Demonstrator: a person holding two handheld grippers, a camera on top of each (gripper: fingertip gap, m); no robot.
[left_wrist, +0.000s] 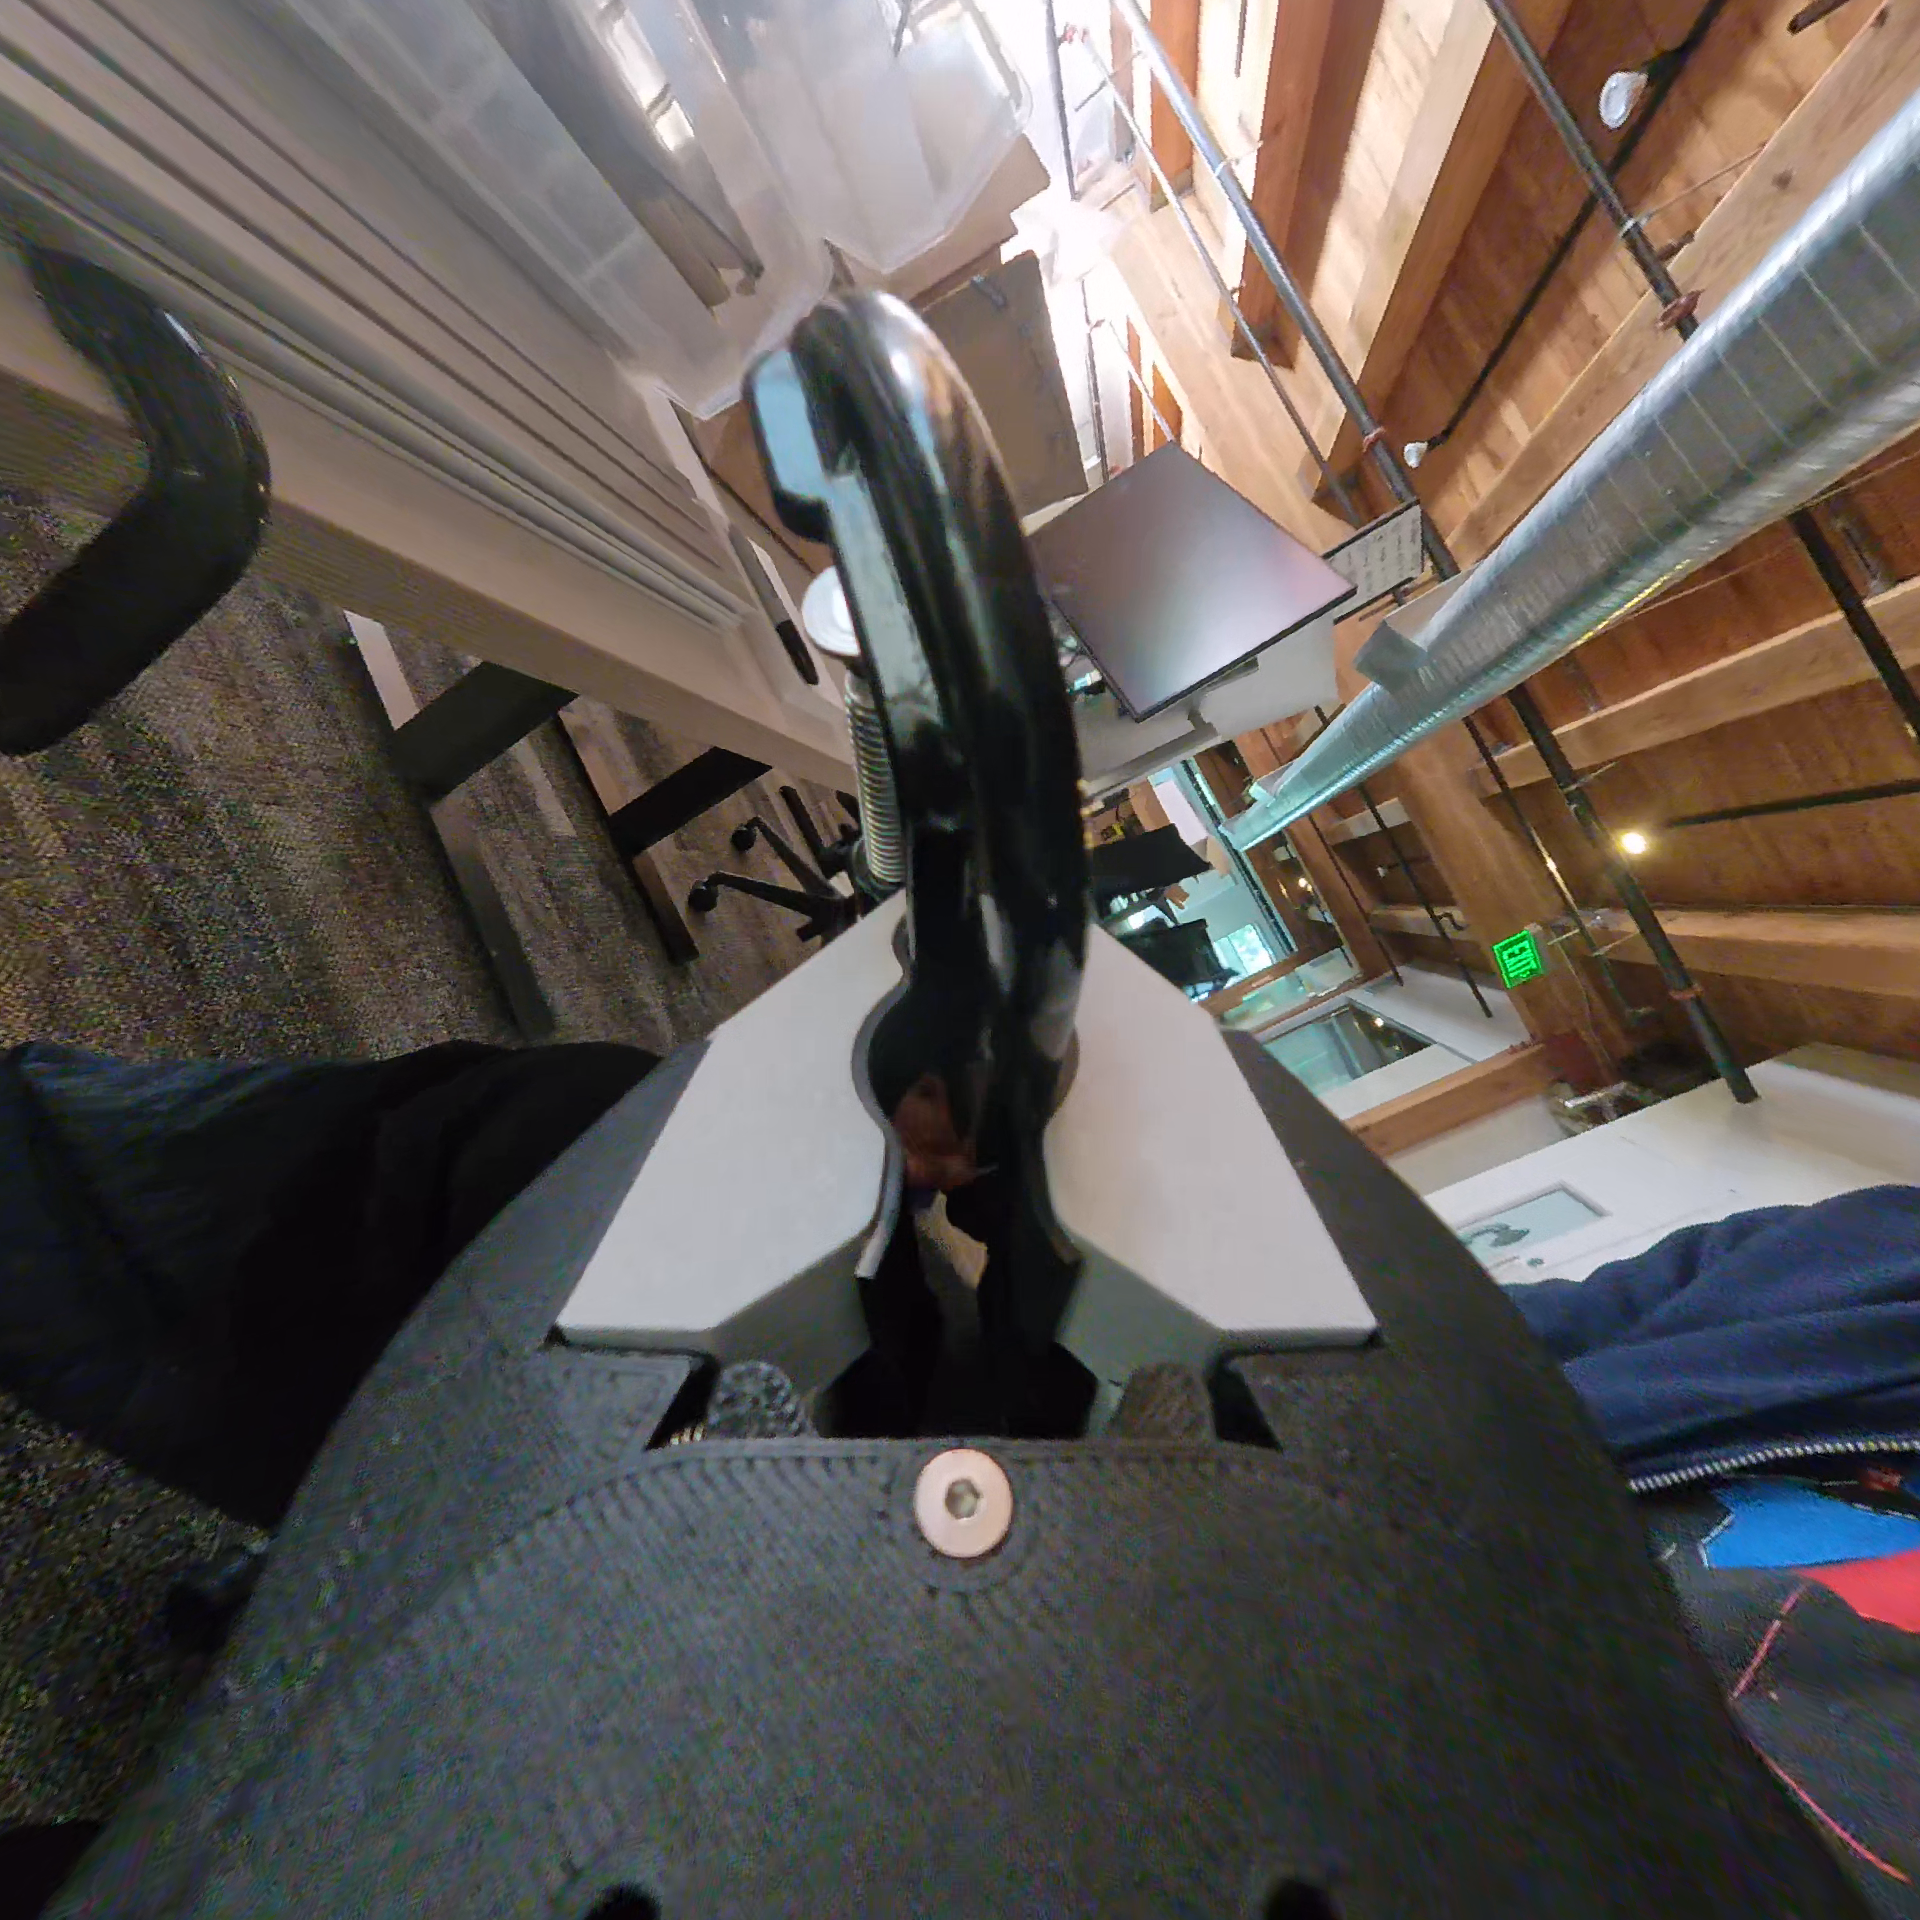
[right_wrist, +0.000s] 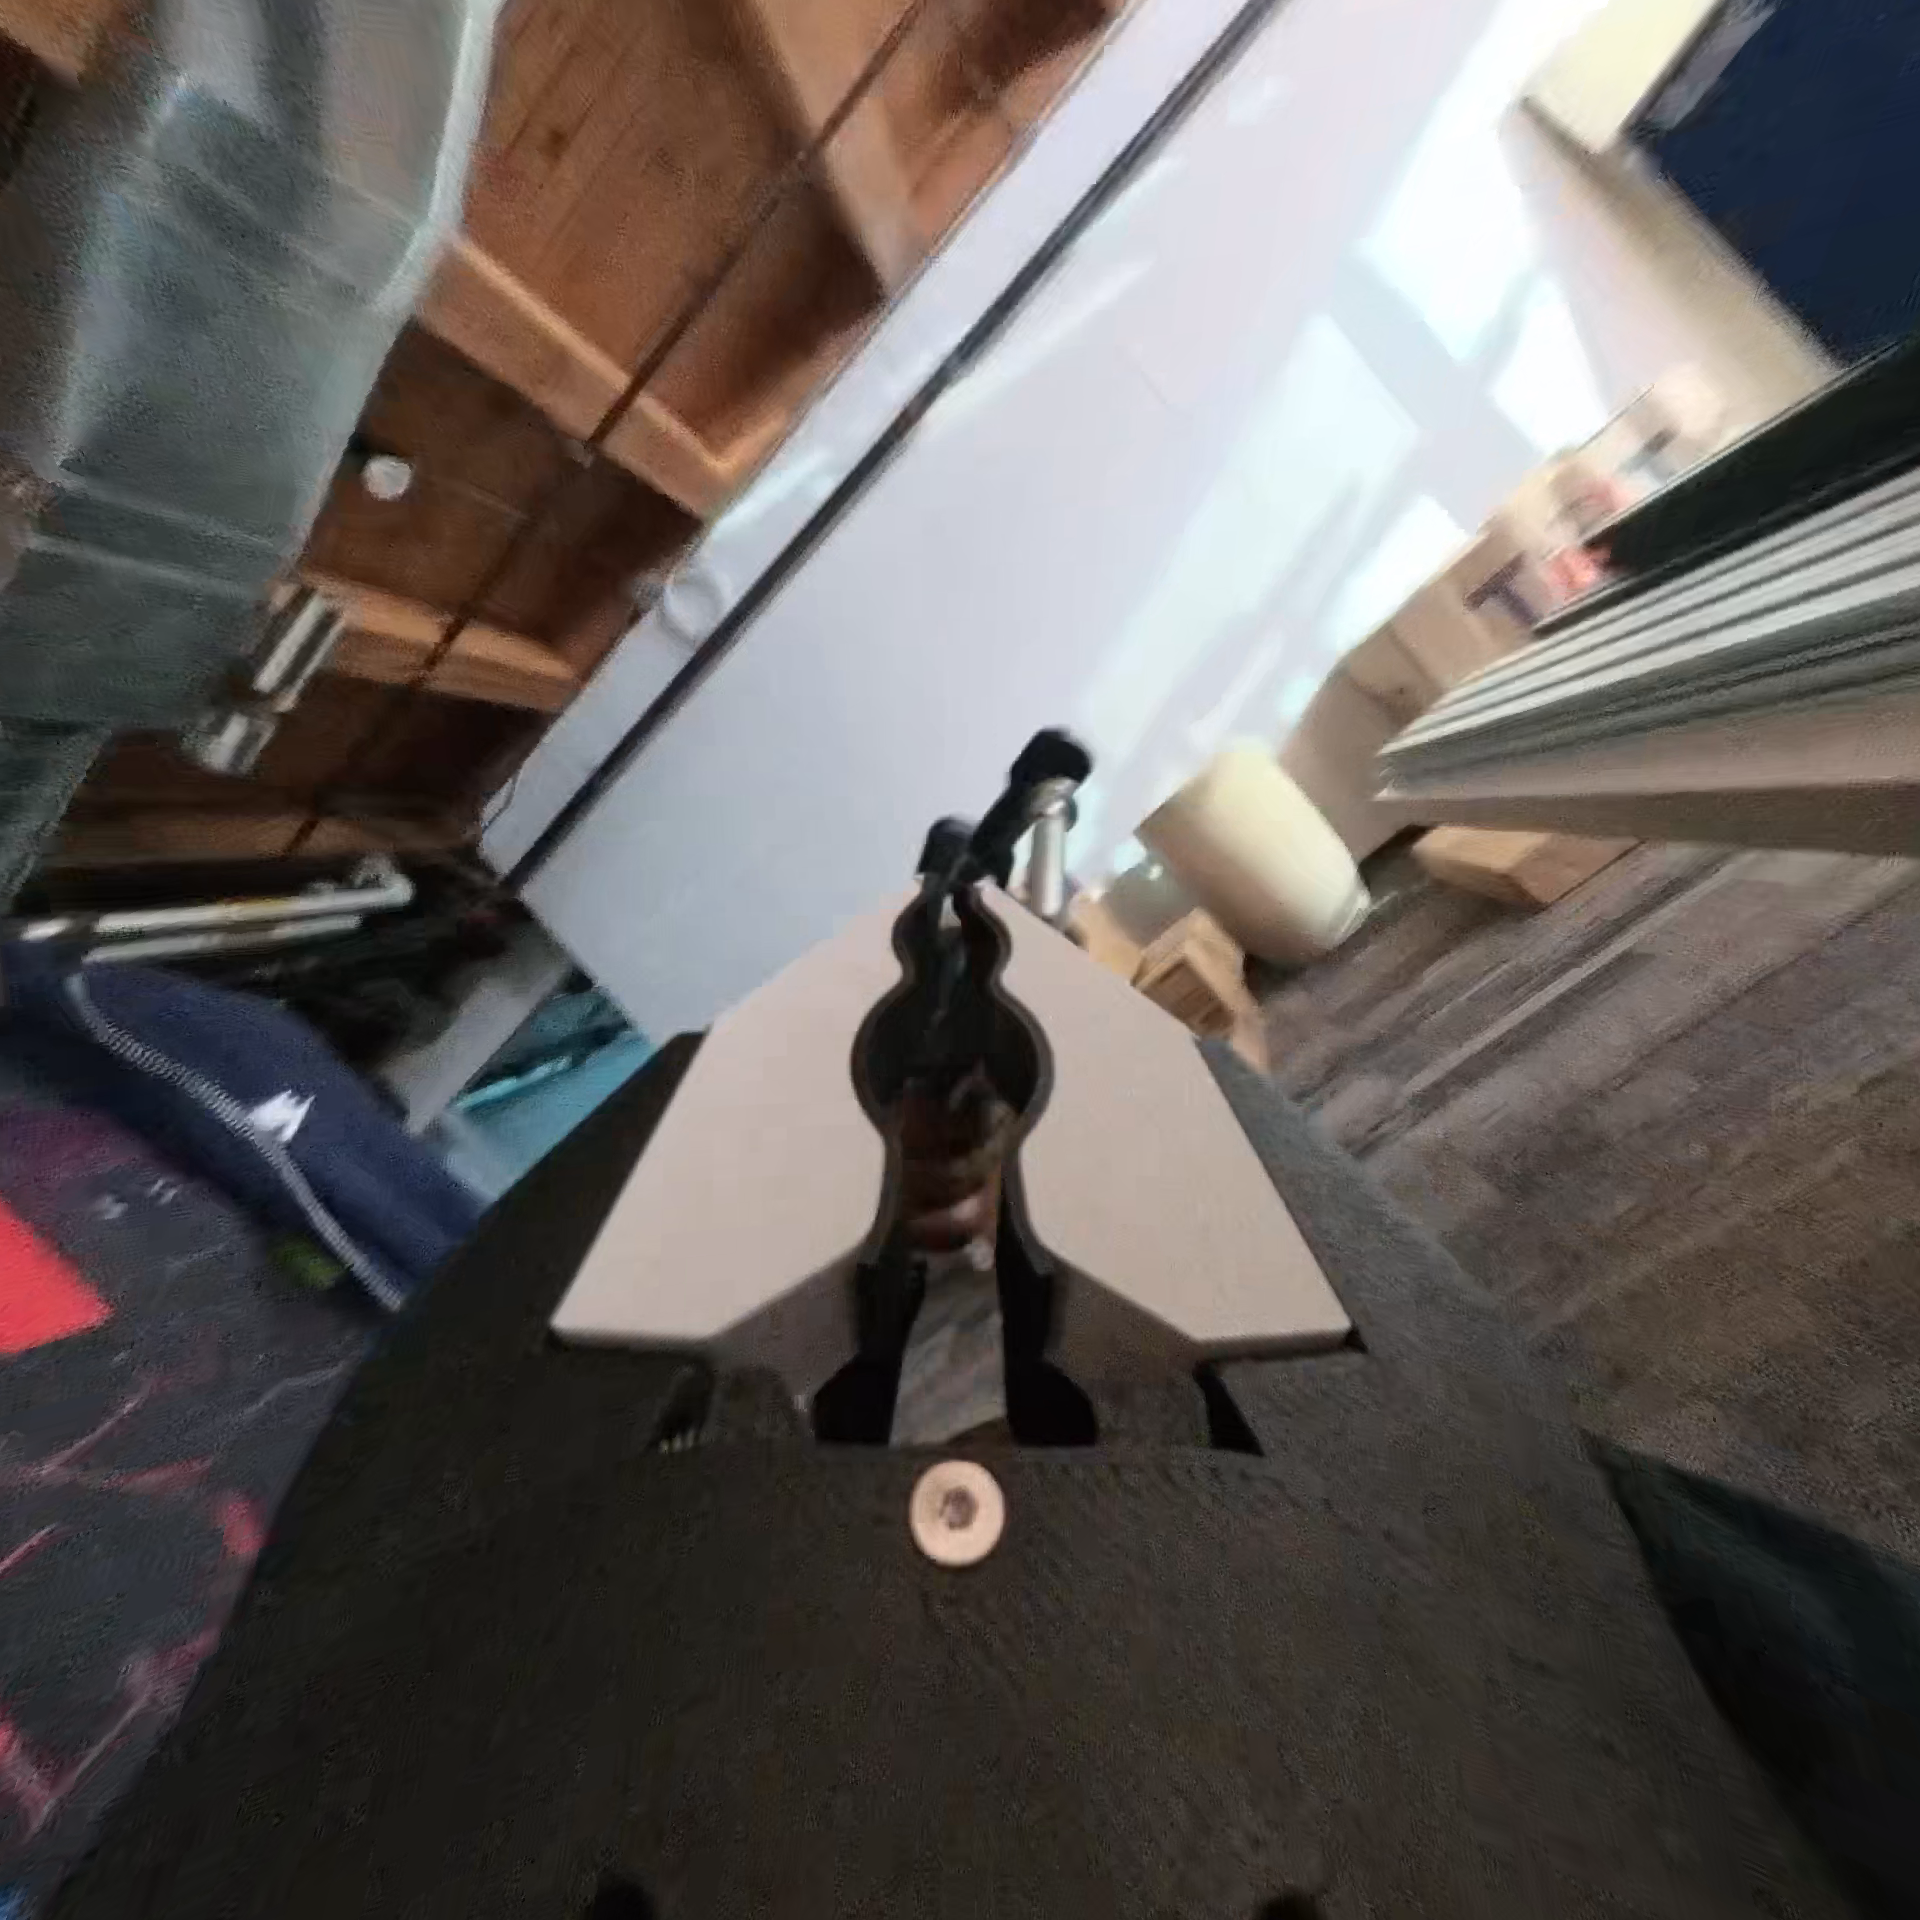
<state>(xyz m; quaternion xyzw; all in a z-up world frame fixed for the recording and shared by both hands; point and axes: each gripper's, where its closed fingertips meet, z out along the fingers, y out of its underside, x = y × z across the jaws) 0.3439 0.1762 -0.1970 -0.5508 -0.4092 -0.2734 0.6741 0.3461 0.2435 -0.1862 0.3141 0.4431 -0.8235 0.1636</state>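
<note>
In the left wrist view my left gripper is shut on a glossy black curved handle that rises from between the grey fingers. A metal coil spring shows just left of the handle. In the right wrist view, which is blurred, my right gripper is shut on a thin black piece. That piece ends past the fingertips in small black knobs next to a silver metal part. Whether both grippers hold the same object I cannot tell.
Both views are tilted. A white desk edge, grey carpet, chair bases, a dark monitor and a silver duct under wooden beams show. A blue zipped jacket lies close by. A pale round bin stands on carpet.
</note>
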